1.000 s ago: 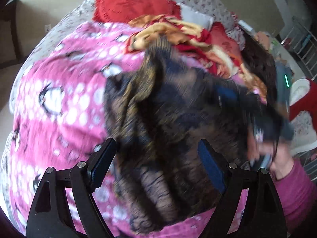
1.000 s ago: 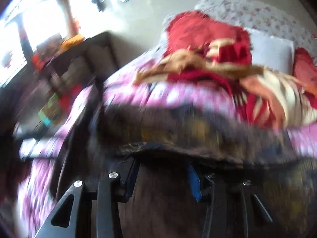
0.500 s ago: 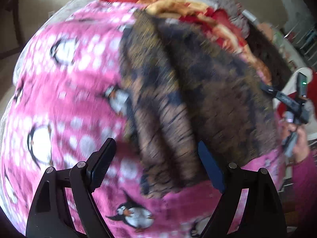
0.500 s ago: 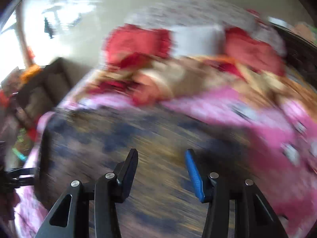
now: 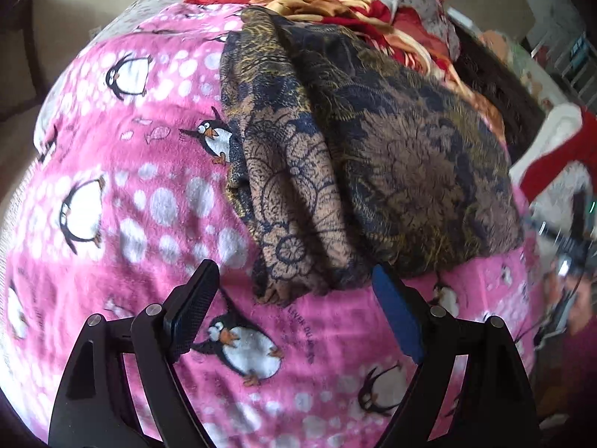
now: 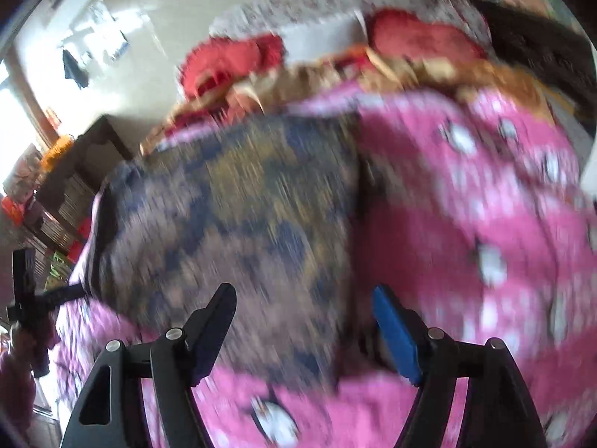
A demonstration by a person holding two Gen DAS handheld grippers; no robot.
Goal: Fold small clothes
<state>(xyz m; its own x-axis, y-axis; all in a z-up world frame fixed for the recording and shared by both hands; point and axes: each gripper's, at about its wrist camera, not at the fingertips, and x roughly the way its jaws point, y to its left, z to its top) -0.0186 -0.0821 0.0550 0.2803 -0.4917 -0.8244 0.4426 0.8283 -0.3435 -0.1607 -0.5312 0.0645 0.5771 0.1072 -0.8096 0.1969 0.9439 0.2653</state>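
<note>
Though right view blurs, both hand-held grippers (image 5: 294, 310) (image 6: 304, 323) gape empty, right jaws just opening, garment (image 5: 358, 156) folded, pink blanket (image 5: 112, 171).

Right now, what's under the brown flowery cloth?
The pink penguin blanket shows all around the cloth, so it lies on that. Whatever else sits beneath is covered, so I can't tell.

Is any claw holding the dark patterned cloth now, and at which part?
Nothing is held. The dark patterned cloth lies on the pink blanket; both claws are open.
</note>
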